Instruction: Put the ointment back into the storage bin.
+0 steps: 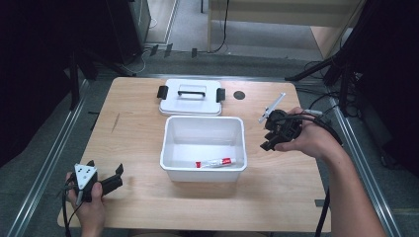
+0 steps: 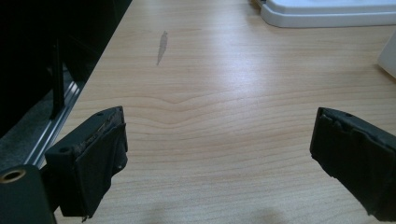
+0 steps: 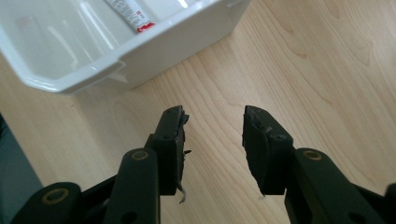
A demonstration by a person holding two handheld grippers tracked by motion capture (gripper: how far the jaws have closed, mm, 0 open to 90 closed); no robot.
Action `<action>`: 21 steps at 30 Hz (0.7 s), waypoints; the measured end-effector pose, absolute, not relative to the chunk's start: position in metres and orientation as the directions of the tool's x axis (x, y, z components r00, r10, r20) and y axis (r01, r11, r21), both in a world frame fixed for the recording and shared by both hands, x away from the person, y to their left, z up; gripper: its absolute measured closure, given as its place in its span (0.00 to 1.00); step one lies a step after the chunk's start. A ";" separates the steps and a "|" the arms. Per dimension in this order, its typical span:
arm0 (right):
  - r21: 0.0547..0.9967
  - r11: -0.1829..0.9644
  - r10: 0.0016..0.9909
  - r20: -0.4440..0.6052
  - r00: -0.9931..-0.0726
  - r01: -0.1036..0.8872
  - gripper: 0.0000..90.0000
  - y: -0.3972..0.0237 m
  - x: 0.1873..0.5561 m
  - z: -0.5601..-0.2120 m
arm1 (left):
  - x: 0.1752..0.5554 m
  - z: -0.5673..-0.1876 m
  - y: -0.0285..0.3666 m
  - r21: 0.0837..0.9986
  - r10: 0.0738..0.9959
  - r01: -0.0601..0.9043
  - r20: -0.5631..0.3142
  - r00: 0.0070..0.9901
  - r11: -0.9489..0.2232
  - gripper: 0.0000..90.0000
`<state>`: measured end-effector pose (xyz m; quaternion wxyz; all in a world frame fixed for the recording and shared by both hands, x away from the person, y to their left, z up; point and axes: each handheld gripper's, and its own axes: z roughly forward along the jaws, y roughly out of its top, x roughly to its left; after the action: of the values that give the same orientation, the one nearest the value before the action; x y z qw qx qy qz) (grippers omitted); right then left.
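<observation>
One tube in the bin, lid still off

One item lies in the open white plastic bin (image 1: 203, 148) at the centre of the high view: a small white tube with a red cap and red label (image 1: 215, 162), resting on the bin floor near its lower wall. In the right gripper view the same tube (image 3: 129, 14) shows at the top of the frame, inside the bin's corner.

By my reading, the packing step is done for this tube and the closing step is left. The white rectangular lid with a black handle and black side clips (image 1: 190, 98) lies flat on the light wooden worktop (image 1: 133, 148) just above the bin in the frame, not on it.

At right of centre, the right hand-held gripper (image 1: 272, 133) hovers beside the bin's right wall, its jaws parted a little with nothing between them. At lower left, the left hand-held gripper (image 1: 106, 177) rests low over bare worktop, its jaws spread wide and empty, well apart from bin and lid.

Still to do, as I judge it: fetch the lid, seat it on the bin and snap the clips.
</observation>
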<state>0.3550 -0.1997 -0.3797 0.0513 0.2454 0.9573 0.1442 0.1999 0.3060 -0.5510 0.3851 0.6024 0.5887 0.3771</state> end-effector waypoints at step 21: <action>0.540 0.547 0.755 0.011 -0.656 0.639 0.34 -0.260 0.338 -0.442 | 0.200 -0.551 0.306 0.907 1.000 0.420 0.002 0.024 -0.012 0.05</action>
<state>0.3384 -0.2603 -0.4425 0.1121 0.3995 0.8724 0.2583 0.1996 0.3058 -0.5509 0.3846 0.6035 0.5882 0.3768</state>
